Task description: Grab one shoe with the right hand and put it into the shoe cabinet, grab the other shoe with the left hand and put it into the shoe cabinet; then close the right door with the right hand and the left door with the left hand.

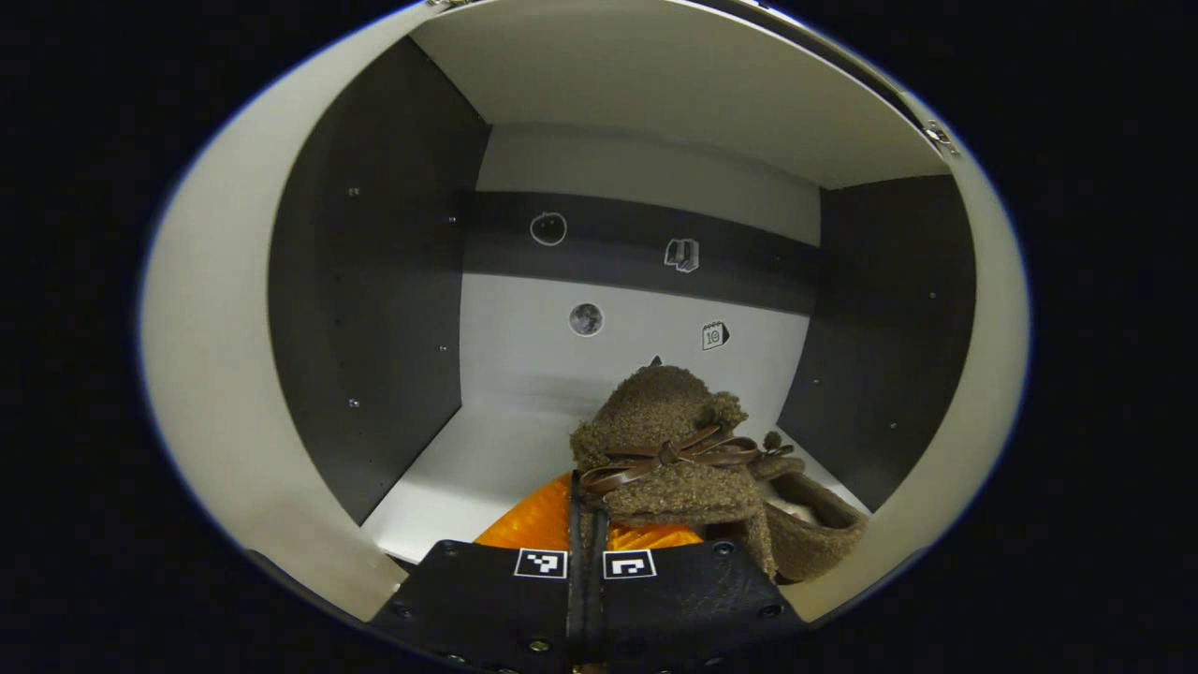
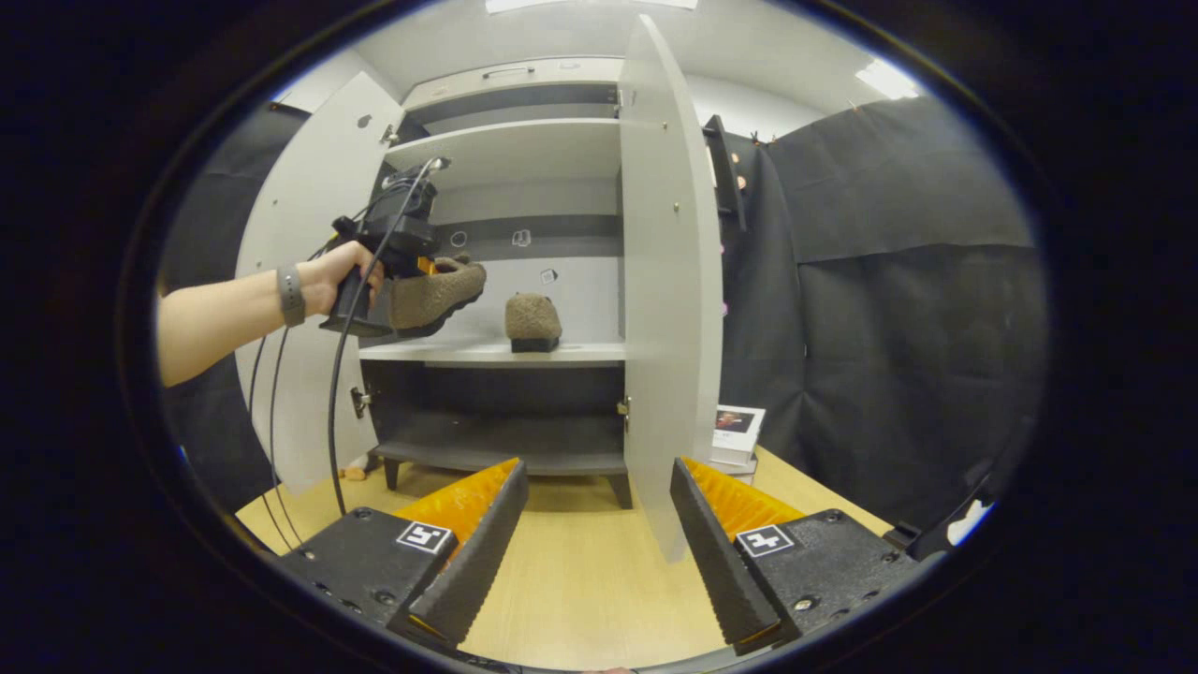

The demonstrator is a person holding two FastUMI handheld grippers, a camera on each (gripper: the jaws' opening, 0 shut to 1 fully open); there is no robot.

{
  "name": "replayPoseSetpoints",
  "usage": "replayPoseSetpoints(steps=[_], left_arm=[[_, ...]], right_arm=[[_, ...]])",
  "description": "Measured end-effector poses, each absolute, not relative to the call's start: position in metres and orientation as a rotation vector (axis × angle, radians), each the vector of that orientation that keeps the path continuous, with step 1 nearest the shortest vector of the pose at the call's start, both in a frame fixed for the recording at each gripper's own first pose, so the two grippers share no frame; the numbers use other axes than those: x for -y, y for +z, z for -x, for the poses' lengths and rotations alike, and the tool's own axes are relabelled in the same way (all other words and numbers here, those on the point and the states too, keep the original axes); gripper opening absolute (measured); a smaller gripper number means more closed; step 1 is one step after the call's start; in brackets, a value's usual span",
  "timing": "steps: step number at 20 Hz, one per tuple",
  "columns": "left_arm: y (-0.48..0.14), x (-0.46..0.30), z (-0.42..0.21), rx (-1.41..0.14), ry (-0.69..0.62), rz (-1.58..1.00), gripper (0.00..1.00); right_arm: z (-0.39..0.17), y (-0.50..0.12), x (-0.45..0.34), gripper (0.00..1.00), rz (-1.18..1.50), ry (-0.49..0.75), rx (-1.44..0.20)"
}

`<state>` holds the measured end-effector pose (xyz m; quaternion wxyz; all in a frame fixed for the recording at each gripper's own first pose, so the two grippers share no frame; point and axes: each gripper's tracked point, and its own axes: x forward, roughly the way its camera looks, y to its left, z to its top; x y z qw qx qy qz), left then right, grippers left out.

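My left gripper is shut on a brown fuzzy shoe with a leather bow, held inside the cabinet above the white shelf. From the right gripper view, a hand holds that left gripper with the shoe above the middle shelf at its left end. The other brown shoe stands on that shelf, farther right. My right gripper is open with nothing between its fingers, low over the wooden table in front of the cabinet.
Both cabinet doors stand open: the left door swung wide, the right door edge-on just ahead of my right gripper. A lower dark shelf sits beneath. Stacked books lie right of the cabinet.
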<state>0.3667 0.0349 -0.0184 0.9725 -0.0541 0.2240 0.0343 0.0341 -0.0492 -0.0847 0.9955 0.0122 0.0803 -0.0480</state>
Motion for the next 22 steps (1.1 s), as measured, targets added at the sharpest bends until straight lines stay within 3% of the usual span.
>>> replayPoseSetpoints(steps=[7, 8, 9, 10, 11, 12, 14, 16, 17, 18, 19, 20, 22], left_arm=[[-0.078, -0.049, -0.401, -0.635, 0.128, 0.109, 0.0], [-0.081, -0.048, -0.402, -0.65, 0.128, 0.119, 0.0], [-0.081, -0.045, -0.404, -0.655, 0.121, 0.141, 0.0], [-0.08, -0.042, -0.405, -0.659, 0.114, 0.164, 0.11], [-0.082, -0.042, -0.404, -0.672, 0.114, 0.174, 0.12], [-0.083, -0.044, -0.403, -0.684, 0.115, 0.167, 0.02], [-0.083, -0.047, -0.404, -0.69, 0.113, 0.162, 0.04], [-0.084, -0.044, -0.401, -0.71, 0.097, 0.192, 0.11], [-0.083, -0.042, -0.397, -0.716, 0.085, 0.204, 0.06], [-0.08, -0.041, -0.396, -0.715, 0.072, 0.21, 0.22], [-0.076, -0.042, -0.394, -0.708, 0.063, 0.212, 0.27], [-0.07, -0.041, -0.39, -0.702, 0.055, 0.212, 0.12], [-0.054, -0.039, -0.38, -0.671, 0.032, 0.209, 0.58]], right_arm=[[-0.029, -0.092, 0.061, 0.96, -0.055, -0.137, -0.178], [-0.029, -0.093, 0.061, 1.0, -0.058, -0.142, -0.179], [-0.029, -0.095, 0.062, 0.96, -0.057, -0.145, -0.181], [-0.029, -0.096, 0.061, 0.96, -0.055, -0.145, -0.185], [-0.029, -0.098, 0.06, 0.96, -0.054, -0.143, -0.188], [-0.03, -0.098, 0.059, 0.96, -0.056, -0.14, -0.189], [-0.031, -0.099, 0.057, 0.96, -0.061, -0.135, -0.189], [-0.031, -0.101, 0.055, 0.96, -0.065, -0.132, -0.192], [-0.031, -0.102, 0.055, 0.96, -0.068, -0.131, -0.196], [-0.031, -0.102, 0.054, 0.96, -0.072, -0.129, -0.196], [-0.03, -0.102, 0.053, 0.96, -0.075, -0.128, -0.196], [-0.03, -0.102, 0.054, 0.96, -0.077, -0.129, -0.194], [-0.029, -0.102, 0.051, 0.96, -0.08, -0.124, -0.193]])
